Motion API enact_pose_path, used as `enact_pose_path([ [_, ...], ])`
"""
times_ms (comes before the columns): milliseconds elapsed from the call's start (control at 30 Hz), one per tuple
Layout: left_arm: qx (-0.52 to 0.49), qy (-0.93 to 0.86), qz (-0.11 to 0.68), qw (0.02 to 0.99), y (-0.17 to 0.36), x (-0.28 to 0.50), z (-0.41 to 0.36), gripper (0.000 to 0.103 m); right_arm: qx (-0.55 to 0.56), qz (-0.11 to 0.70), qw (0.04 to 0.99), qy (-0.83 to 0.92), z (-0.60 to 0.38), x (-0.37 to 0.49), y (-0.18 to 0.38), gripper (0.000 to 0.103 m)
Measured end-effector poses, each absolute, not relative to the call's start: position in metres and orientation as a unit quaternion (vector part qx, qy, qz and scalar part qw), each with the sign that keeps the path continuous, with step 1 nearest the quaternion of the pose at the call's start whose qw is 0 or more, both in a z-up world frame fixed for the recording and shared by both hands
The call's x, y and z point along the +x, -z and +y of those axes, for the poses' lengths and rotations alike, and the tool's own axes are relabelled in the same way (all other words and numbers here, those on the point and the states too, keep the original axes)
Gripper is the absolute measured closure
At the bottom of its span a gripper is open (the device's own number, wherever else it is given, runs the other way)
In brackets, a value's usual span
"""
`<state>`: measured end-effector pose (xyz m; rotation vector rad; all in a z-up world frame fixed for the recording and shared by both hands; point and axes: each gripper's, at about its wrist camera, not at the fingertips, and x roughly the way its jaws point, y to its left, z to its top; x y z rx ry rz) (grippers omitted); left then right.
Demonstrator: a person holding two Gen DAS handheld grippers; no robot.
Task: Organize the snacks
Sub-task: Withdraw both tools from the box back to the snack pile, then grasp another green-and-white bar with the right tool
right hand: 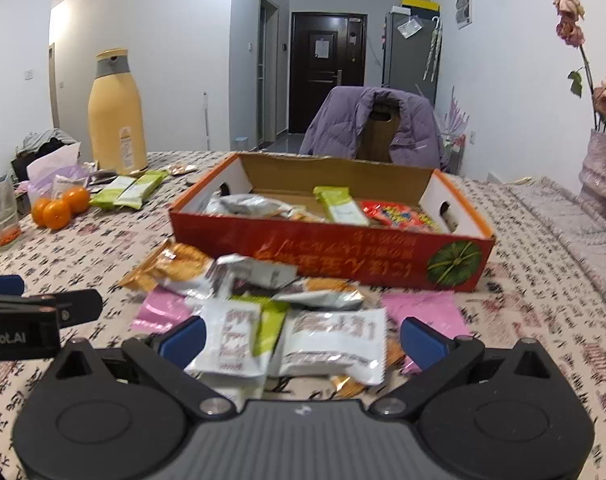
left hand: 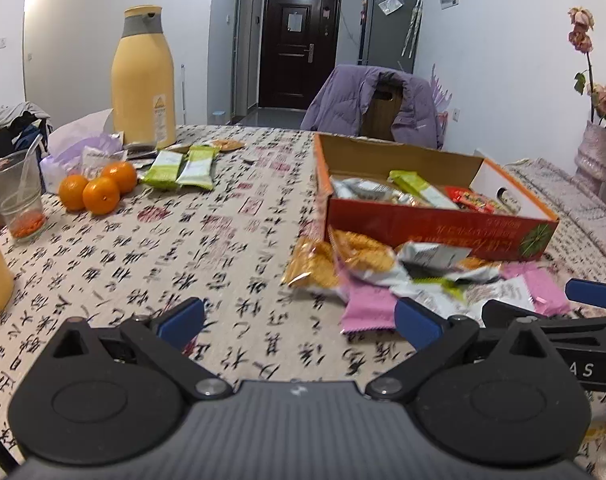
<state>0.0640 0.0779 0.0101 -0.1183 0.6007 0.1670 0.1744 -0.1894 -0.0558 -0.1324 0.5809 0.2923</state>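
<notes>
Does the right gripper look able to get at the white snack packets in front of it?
Probably yes: the right gripper is open, and the white snack packets lie on top of the pile between its fingers, nothing covering them.

We see a shallow red cardboard box [right hand: 335,258] lying open on the table, its inner walls white and brown, a green pumpkin printed at one corner. Inside lie silver packets [right hand: 247,205], a green-and-white bar [right hand: 340,205] and a red packet [right hand: 399,216]. Just in front of the box we find a loose heap: golden cracker packs [right hand: 171,266], crumpled silver wrappers [right hand: 259,272], white packets [right hand: 335,344] and pink packets [right hand: 421,312] (print too blurred to read). Two more green bars [right hand: 129,192] lie well apart, near three oranges.
</notes>
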Motion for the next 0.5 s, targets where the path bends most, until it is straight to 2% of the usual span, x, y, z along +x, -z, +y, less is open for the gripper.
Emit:
enact_pose_path([
  [333, -0.058, -0.077, 0.312, 0.945, 0.005, 0.053, 0.089, 0.000, -0.056, 0.304, 0.938, -0.156, -0.182, 0.167, 0.075, 0.002],
  [500, -0.057, -0.071, 0.322, 0.942, 0.014, 0.051, 0.090, 0.000, -0.051, 0.311, 0.936, -0.160, -0.179, 0.166, 0.084, 0.019],
])
